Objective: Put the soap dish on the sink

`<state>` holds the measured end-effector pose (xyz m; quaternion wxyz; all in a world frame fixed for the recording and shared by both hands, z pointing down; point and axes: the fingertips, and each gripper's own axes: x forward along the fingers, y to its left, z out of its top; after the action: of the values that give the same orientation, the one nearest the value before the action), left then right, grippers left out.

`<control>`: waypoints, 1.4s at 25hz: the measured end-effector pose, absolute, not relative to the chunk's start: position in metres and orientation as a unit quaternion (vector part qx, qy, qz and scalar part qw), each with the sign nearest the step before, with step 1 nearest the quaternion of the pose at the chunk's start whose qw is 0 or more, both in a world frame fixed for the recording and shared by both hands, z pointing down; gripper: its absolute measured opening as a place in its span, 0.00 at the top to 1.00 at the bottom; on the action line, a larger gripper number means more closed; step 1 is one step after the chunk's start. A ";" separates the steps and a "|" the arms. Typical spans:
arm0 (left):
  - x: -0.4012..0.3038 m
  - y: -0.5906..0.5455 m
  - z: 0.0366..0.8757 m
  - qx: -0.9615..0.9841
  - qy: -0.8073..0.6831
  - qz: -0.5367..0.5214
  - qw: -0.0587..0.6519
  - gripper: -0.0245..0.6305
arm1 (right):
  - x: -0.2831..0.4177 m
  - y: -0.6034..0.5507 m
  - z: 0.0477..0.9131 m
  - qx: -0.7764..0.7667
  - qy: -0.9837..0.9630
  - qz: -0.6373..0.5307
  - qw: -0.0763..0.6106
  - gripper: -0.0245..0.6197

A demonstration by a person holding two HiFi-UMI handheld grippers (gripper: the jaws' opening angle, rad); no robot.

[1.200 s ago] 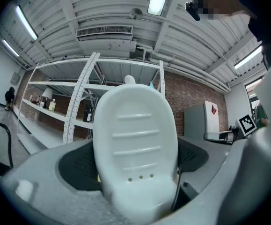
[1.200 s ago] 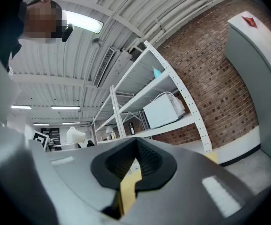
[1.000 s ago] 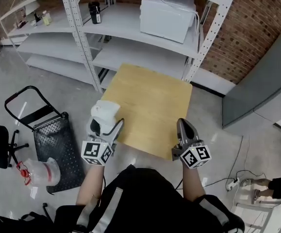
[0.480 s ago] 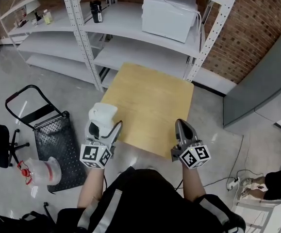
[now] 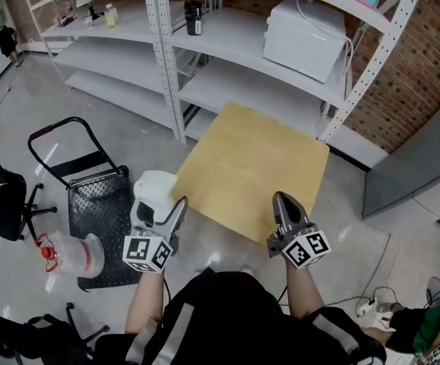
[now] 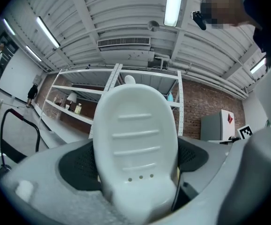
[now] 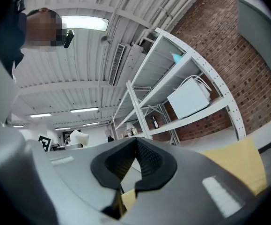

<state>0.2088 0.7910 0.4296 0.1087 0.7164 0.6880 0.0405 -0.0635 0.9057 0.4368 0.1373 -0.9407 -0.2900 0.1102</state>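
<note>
Left claw [image 5: 163, 210]: clamped round white soap dish [image 6: 136, 139]
Right claw [image 5: 284, 206]: closed, empty
Handling: seems light, stiff, slick plastic; hold across the narrow end

The soap dish [image 6: 135, 139] in my left tongs [image 5: 159, 205] is smooth white plastic with a soft sheen and moulded ribs. The pads [image 6: 76, 168] on it are matt black and finely dotted, like rubber, set in matt grey plastic shells. My right tongs [image 5: 282, 201] have the same finish. Ahead of both lies a table [image 5: 254, 166] of pale, matt wood. Beyond it is white-painted metal shelving [image 5: 227, 74] against a rough red brick wall [image 5: 417, 67]. The floor [image 5: 68, 105] is grey and glossy. Left of my left tongs, the cart [image 5: 98, 211] has a black studded deck.
</note>
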 end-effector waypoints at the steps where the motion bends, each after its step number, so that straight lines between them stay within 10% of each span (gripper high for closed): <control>1: 0.217 0.783 0.429 0.722 0.682 0.040 0.109 0.25 | -0.053 0.902 0.435 -0.943 -0.283 0.109 0.138 0.95; 35: 0.300 0.625 0.442 0.872 0.473 0.029 0.123 0.25 | 0.123 0.874 0.444 -0.987 -0.042 0.048 0.150 0.95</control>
<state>0.3004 0.6249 0.4422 0.1225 0.8723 0.4725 0.0293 0.1227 0.8744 0.4440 0.1496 -0.9867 -0.0424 0.0477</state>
